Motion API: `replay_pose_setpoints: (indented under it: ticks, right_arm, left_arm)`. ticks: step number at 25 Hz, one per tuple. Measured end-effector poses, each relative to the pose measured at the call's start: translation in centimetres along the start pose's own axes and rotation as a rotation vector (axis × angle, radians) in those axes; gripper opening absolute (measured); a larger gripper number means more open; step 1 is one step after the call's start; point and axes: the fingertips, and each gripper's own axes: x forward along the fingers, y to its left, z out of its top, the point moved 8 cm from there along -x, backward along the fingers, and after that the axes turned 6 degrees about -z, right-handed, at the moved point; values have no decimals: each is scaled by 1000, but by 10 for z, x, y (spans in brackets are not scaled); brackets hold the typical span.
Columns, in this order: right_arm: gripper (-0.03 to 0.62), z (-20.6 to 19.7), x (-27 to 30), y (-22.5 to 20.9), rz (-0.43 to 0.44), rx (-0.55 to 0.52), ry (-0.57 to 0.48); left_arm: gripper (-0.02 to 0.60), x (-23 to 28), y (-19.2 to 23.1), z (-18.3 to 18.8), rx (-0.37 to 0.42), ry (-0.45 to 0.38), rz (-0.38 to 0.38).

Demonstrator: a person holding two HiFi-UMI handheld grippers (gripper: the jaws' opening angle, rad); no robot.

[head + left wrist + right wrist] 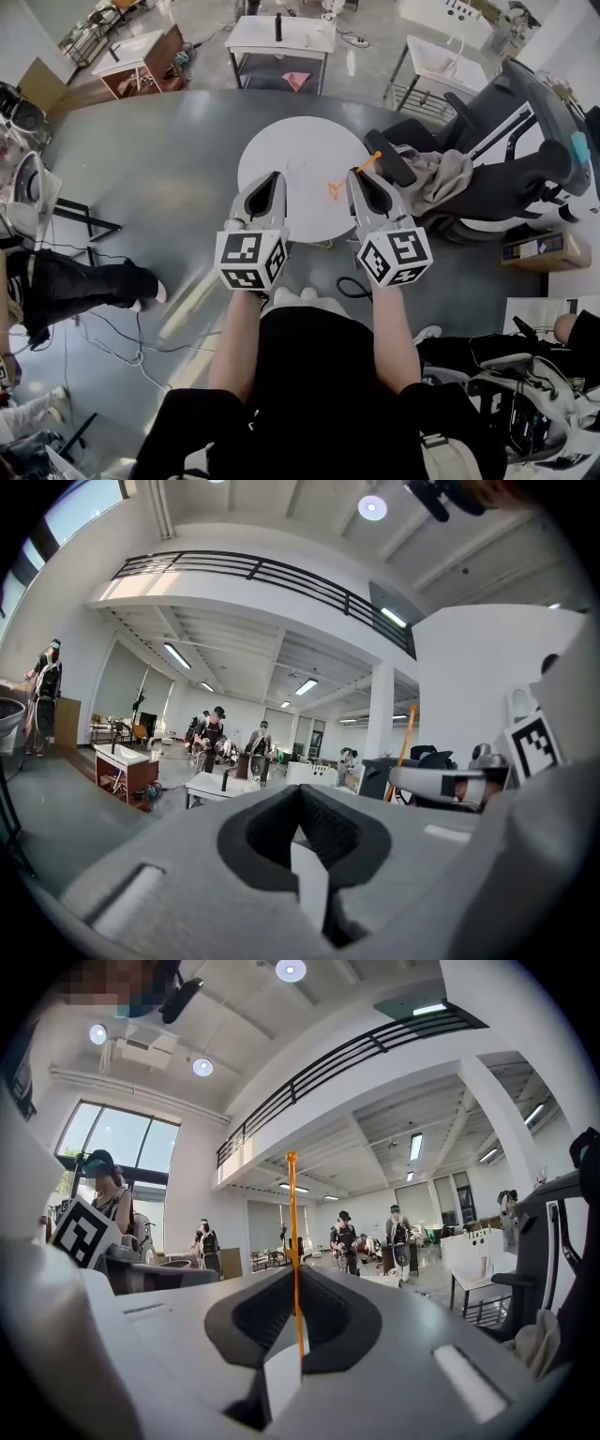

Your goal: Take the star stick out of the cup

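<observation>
A thin orange star stick (pixel 293 1241) is clamped between the jaws of my right gripper (pixel 298 1340) and rises straight up from them. In the head view its star end (pixel 334 191) hangs over the round white table (pixel 281 220), while the other end sticks out past the right gripper (pixel 360 175). A clear cup (pixel 298 170) shows only faintly on the table, left of the stick and apart from it. My left gripper (pixel 272 180) hovers beside it, shut and empty. The left gripper view shows the stick (pixel 406 752) off to the right.
A black wheeled chair (pixel 506 141) with a grey cloth (pixel 442 174) stands right of the table. White tables (pixel 281 39) stand at the back. A person's legs (pixel 84 281) and cables (pixel 122 337) are on the floor at left.
</observation>
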Motion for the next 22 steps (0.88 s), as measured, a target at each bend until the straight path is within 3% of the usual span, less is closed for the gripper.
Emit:
replay_pose_setpoints:
  ticks: [22]
  right_arm:
    - [15, -10, 19, 4, 47, 0, 15]
  left_arm:
    - [3, 4, 10, -4, -22, 2, 23]
